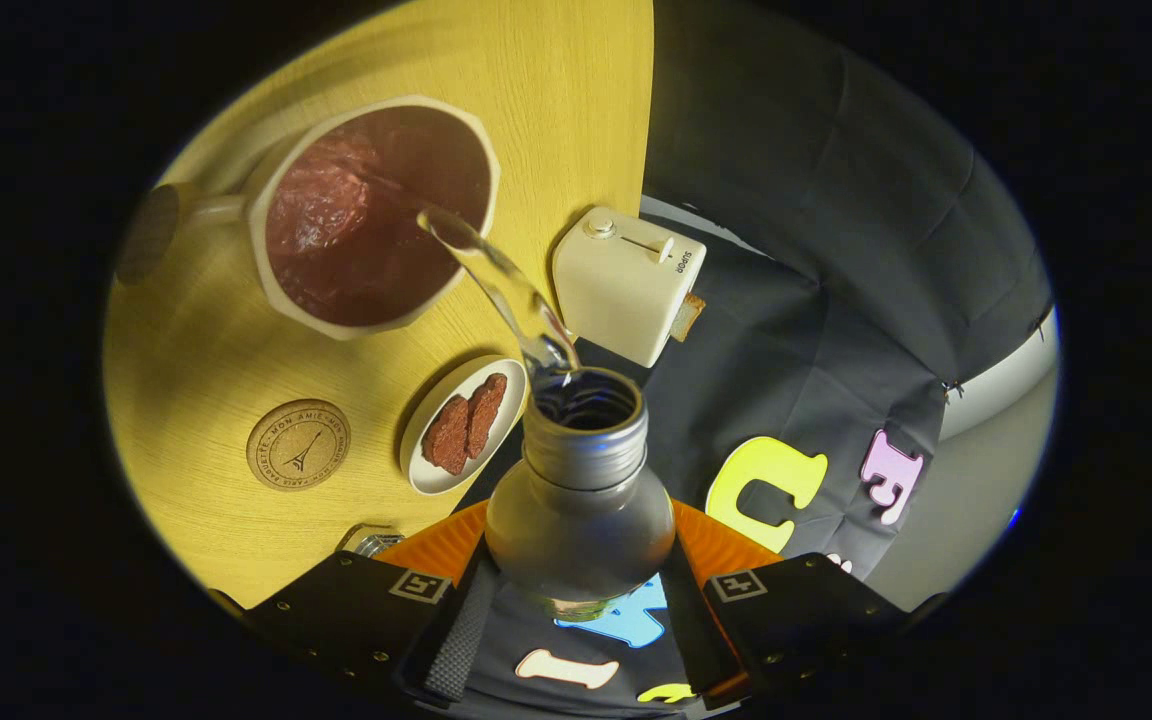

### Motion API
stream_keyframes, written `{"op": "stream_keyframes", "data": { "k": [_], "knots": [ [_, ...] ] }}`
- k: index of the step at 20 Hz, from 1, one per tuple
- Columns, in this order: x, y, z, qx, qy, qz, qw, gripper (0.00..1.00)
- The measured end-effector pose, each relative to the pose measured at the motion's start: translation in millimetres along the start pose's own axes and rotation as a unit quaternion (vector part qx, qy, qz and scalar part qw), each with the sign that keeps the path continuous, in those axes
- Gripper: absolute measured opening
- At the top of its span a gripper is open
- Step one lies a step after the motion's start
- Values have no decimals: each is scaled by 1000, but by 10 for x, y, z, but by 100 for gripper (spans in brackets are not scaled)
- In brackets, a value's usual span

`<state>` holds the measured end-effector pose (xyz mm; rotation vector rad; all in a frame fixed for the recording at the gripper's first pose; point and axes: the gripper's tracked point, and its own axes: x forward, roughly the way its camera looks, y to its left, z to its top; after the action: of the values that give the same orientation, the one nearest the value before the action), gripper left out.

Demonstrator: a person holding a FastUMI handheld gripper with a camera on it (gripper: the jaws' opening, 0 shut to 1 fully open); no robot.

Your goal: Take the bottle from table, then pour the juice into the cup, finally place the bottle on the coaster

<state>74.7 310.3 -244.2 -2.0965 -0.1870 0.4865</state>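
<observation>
Pouring from my bottle (581, 500) into the cup (373, 215).
My tool (581, 600) is clamped on the tilted bottle; clear liquid arcs into the cup, cork coaster (298, 444) nearer left.

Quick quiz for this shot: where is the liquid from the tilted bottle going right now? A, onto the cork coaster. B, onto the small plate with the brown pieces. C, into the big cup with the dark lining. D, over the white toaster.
C: the clear stream arcs from the mouth of the bottle, clamped in the gripper, into the cup.
</observation>
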Motion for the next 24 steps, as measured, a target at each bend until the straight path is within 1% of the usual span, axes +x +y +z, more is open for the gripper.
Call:
{"op": "stream_keyframes", "data": {
  "k": [18,24],
  "knots": [
    [23,-170,-30,-62,-2,-20,998,79],
    [3,-260,-137,-79,12,-31,996,79]
  ]
}}
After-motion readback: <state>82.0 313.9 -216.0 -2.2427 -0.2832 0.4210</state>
